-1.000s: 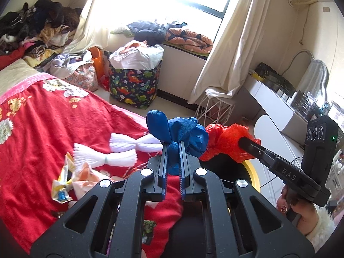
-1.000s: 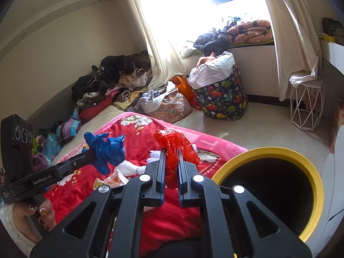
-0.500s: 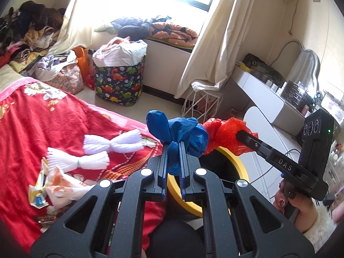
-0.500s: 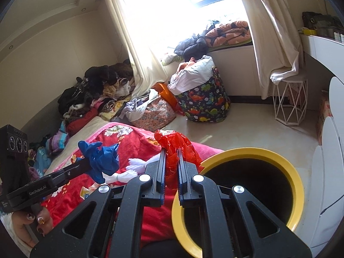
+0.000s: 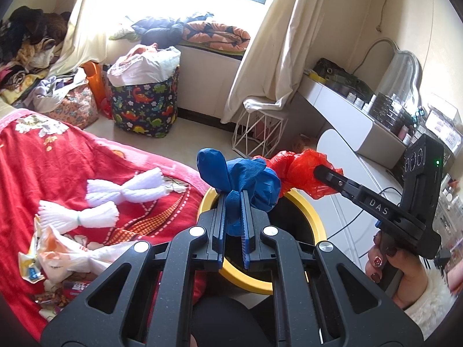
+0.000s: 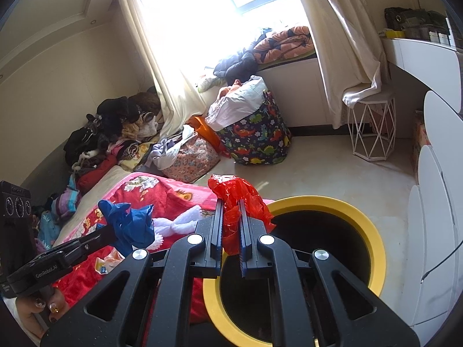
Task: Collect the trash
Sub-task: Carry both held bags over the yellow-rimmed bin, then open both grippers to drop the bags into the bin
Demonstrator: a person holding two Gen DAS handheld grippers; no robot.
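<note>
My left gripper (image 5: 233, 195) is shut on a crumpled blue glove (image 5: 240, 175) and hangs over the near rim of a yellow-rimmed black bin (image 5: 314, 217). My right gripper (image 6: 231, 206) is shut on a crumpled red plastic bag (image 6: 235, 193) above the left side of the same bin (image 6: 373, 231). In the left wrist view the right gripper (image 5: 317, 170) comes in from the right, its red bag (image 5: 301, 167) beside the blue glove. In the right wrist view the left gripper (image 6: 113, 231) and glove (image 6: 130, 222) are at the left. On the red blanket (image 5: 58, 167) lie two white tied bundles (image 5: 127, 190) and crumpled wrappers (image 5: 63, 251).
A dinosaur-print laundry bag (image 5: 144, 107) full of clothes stands by the window seat. A white wire stool (image 6: 373, 127) stands under the curtain. A white dressing table (image 5: 356, 118) and rounded white drawers (image 6: 434, 202) line the right side. Clothes are piled (image 6: 115, 133) beyond the bed.
Both grippers have moved off the bed toward the bin, each still shut on its piece. The bin's yellow rim now lies right under the fingertips in both views.
</note>
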